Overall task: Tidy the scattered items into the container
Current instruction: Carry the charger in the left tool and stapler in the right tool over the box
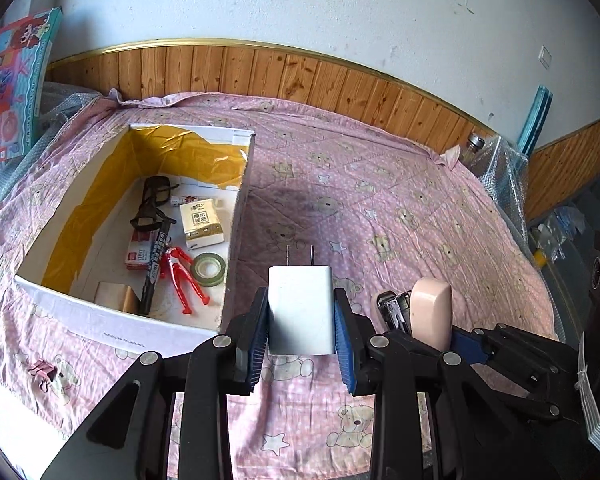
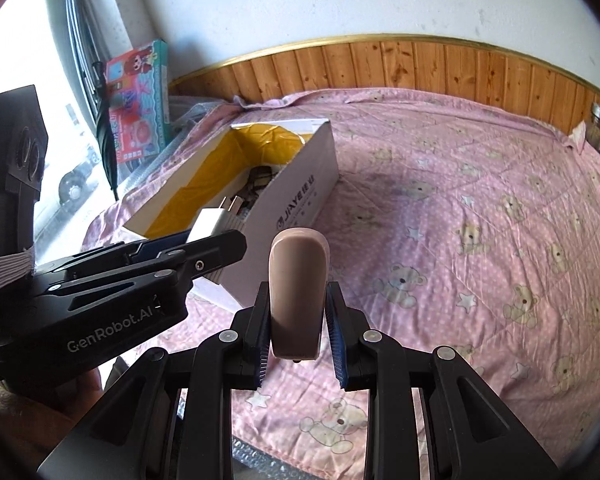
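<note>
While both grippers are loaded, drop risk is real: left gripper clamps white charger, right gripper pinches pink stapler. Both near box, right of it, over the bed. Smooth plastic could slip, or clip the box wall.

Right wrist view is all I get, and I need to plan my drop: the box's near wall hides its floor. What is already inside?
Observer: The left wrist view looks down into the box: glasses, a marker, a red figure, a tape roll and a tissue pack lie on its floor.
Operator: Besides the charger in the left gripper and the pink item in my right gripper, is anything loose?
Observer: Yes, a pink binder clip lies on the quilt, outside the box's near wall.
</note>
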`<move>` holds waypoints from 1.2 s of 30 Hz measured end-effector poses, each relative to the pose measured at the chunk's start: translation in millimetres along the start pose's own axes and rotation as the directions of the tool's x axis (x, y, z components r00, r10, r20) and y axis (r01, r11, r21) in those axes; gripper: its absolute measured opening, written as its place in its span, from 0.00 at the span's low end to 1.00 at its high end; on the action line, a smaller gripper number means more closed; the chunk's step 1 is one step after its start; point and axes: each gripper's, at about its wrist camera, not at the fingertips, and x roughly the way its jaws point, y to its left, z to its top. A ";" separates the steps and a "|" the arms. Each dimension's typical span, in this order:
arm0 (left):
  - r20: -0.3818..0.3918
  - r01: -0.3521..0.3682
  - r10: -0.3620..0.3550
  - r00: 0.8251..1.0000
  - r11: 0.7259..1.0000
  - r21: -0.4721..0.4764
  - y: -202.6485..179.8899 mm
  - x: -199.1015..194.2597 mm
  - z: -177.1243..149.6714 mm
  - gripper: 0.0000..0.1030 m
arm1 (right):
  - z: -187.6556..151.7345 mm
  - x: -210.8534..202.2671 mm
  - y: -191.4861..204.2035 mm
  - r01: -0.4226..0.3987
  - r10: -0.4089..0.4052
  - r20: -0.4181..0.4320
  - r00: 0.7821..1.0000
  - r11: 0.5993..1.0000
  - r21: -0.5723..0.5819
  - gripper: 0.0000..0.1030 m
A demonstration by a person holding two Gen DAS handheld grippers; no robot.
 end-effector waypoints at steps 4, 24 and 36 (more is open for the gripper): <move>0.027 -0.004 0.005 1.000 0.999 -0.035 20.6 -9.7 7.5 0.31 | 12.5 -0.4 18.7 -0.008 0.008 0.009 1.000 1.000 -0.027 0.26; 0.068 -0.002 0.011 0.998 0.992 -0.128 90.5 -19.2 34.0 0.31 | 59.6 19.2 64.4 -0.007 0.010 0.034 0.999 0.996 -0.090 0.25; 0.058 0.004 0.006 0.998 0.983 -0.183 127.8 -15.1 45.9 0.31 | 84.2 28.5 82.4 -0.030 0.037 0.052 0.998 0.992 -0.124 0.25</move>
